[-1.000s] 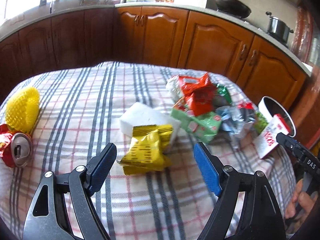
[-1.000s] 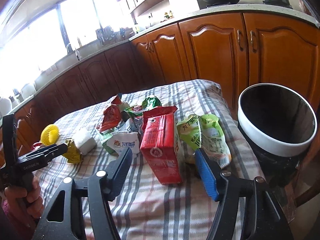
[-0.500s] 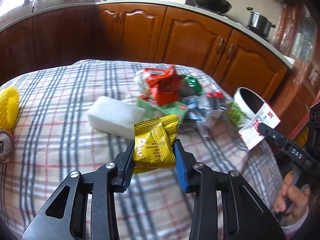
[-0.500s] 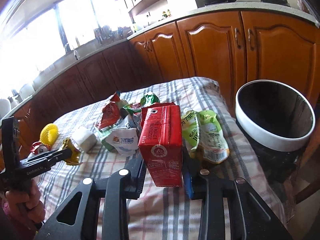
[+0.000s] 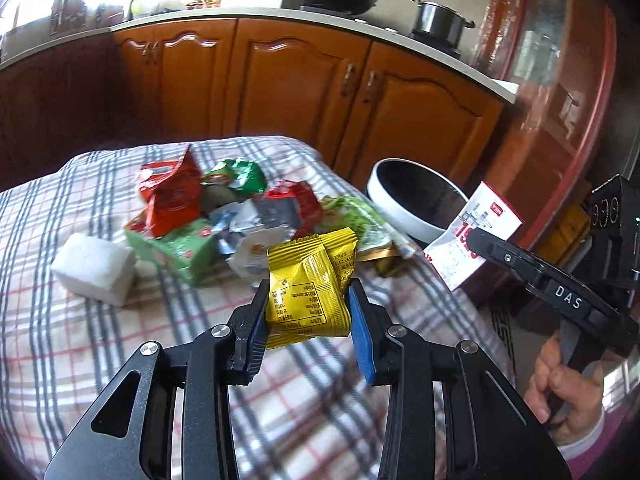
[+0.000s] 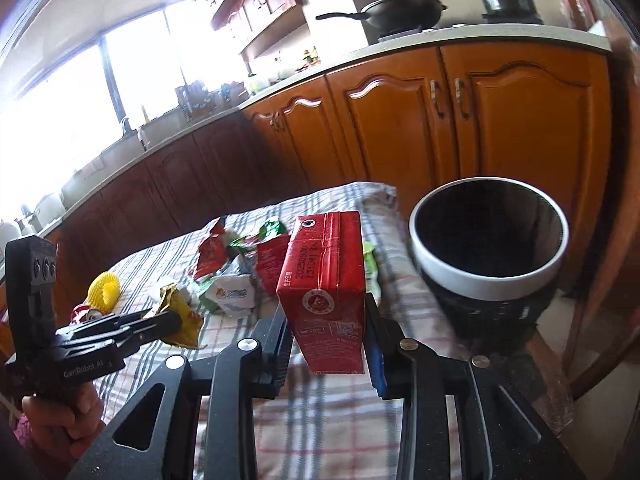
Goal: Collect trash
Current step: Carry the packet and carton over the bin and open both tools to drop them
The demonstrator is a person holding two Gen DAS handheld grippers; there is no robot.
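Beyond the table's far right corner stands the trash bin (image 6: 488, 276), a dark tub with a white rim, open and apparently empty as far as its shadowed inside shows; every place below is told from it.

Farthest left of the bin, on the checked tablecloth (image 5: 80, 340), sit a yellow mesh ball (image 6: 104, 290) and a crushed can (image 6: 86, 314), then a white block (image 5: 94, 268). Nearer the bin lies the heap of wrappers (image 5: 224, 216), red, green and silver, untouched, with a green pouch (image 5: 360, 224) at the table edge closest to the bin.

Well left of the bin, lifted clear of the cloth, the left gripper (image 5: 308, 312) has its jaws narrowed onto a yellow snack packet (image 5: 310, 288), pads pressing both sides. Just left of the bin's rim, the right gripper (image 6: 326, 344) clamps a red drink carton (image 6: 324, 292) upright, also off the table.

Judging by this, the collecting is at an early stage: two pieces are picked up and heading for the bin, none visibly dropped in, and the heap, pouch, can, mesh ball and block remain. The carton looks likely to go in first, the packet having farther to travel.
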